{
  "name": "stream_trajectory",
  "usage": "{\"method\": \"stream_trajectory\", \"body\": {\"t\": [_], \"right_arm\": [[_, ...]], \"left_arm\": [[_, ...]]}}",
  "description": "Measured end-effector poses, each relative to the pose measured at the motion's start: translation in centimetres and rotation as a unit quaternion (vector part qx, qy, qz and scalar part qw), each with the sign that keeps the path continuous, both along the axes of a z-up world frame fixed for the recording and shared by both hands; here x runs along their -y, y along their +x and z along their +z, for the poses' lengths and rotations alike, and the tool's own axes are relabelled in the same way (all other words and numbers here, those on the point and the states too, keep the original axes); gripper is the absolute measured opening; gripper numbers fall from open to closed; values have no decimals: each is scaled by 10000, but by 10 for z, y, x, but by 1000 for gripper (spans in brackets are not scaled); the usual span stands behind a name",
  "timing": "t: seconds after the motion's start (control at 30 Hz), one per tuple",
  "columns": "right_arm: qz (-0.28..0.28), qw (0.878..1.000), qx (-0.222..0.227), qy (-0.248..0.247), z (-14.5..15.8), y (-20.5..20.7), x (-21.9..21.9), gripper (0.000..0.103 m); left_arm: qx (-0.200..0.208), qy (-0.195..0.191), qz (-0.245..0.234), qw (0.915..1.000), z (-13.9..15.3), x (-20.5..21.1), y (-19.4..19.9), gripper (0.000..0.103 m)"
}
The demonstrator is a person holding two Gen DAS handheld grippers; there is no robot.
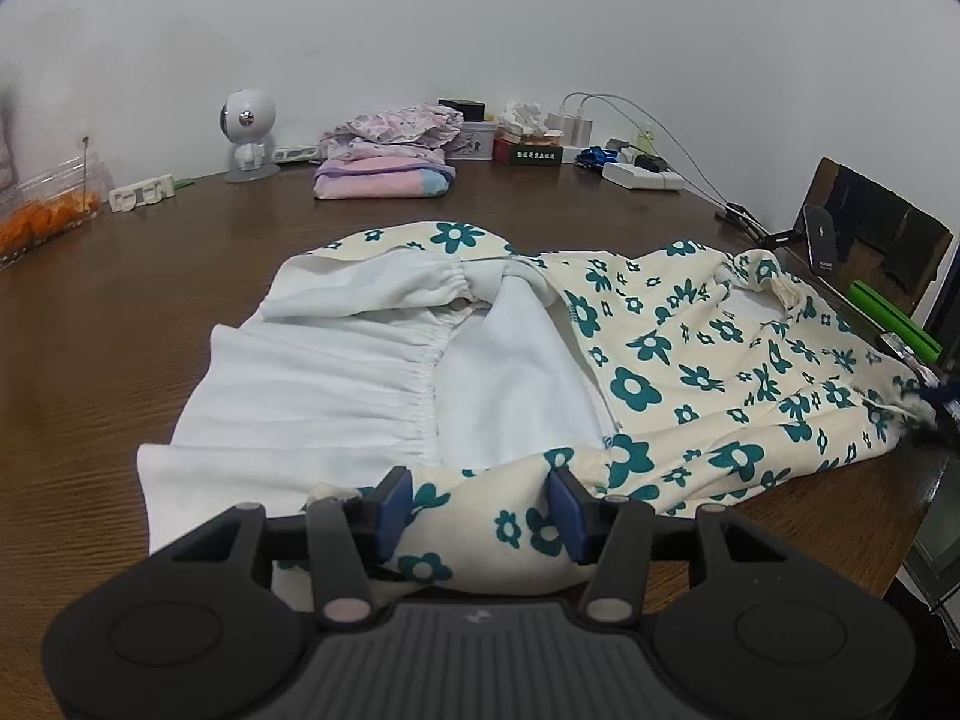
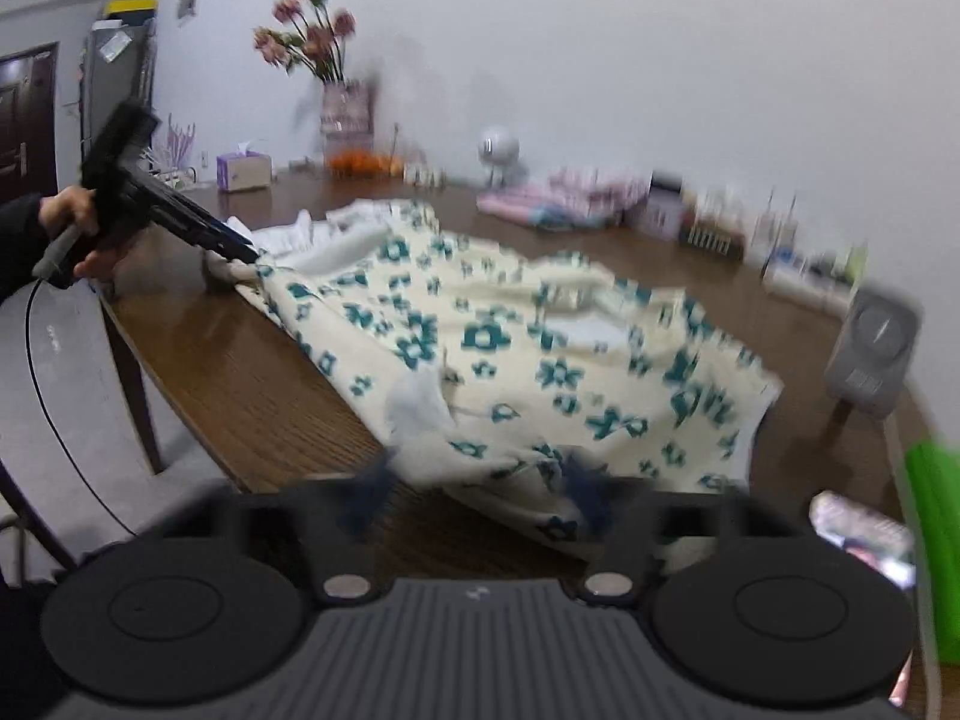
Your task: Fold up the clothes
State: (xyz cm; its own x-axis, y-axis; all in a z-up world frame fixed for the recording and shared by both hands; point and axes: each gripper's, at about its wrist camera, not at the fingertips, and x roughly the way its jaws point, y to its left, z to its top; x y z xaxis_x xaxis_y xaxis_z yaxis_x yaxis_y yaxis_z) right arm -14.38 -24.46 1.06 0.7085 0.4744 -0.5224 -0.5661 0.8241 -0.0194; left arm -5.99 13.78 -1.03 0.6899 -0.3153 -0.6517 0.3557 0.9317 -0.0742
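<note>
a dark brown wood-grain tabletop (image 1: 150, 312) stands against a plain white wall (image 1: 480, 18). in the right wrist view, which is blurred, a dark door (image 2: 24, 114) and a grey floor (image 2: 72, 360) lie off the table's left edge.

along the wall side of the tabletop: a clear tub (image 1: 48, 204) with orange pieces inside, a small white astronaut figure (image 1: 247, 135), a stack of folded pink and lilac clothes (image 1: 387, 159), a tin (image 1: 474, 141), a tissue box (image 1: 528, 147) with tissue sticking out, and a white power strip (image 1: 642, 175) with chargers and cables. the right wrist view adds a vase (image 2: 345, 114) of pink flowers and a purple tissue box (image 2: 243, 171).

the cream garment (image 1: 690, 360) with teal flowers lies spread on the tabletop near its front edge, partly turned out so that its white lining and gathered elastic show.

the left hand-held gripper (image 1: 480, 510) has its blue pads pressed on a bunched fold of the garment at the near edge. the right hand-held gripper (image 2: 480, 498) is at another edge of the garment with cloth between its fingers; the blur hides whether the pads press on it. a hand (image 2: 75, 225) in a dark sleeve holds the left tool.
</note>
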Motion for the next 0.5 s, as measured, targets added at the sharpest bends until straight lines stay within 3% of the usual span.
{"method": "stream_trajectory", "body": {"t": [0.03,0.13,0.2,0.27,0.33,0.43,0.5], "right_arm": [[-191,9990,-260,322,2,10,7,14],[-795,9824,-1044,1332,7,38,30,14],[-1349,9664,-1452,1634,4,49,37,16],[-1641,9698,-1209,1337,3,43,27,33],[-2060,9754,-471,625,4,27,7,58],[-2325,9696,714,-287,2,1,-20,58],[-2206,9707,920,-256,3,-5,-22,45]], "left_arm": [[2,15,29,10000,0,0,-1,50],[-12,3,75,10000,1,0,-4,50],[-21,7,97,10000,2,3,-6,50],[-27,29,121,9999,2,6,-7,50],[-34,41,149,9999,2,8,-8,50],[-24,55,203,9998,2,9,-10,50],[-27,86,237,9997,2,10,-10,50]]}}
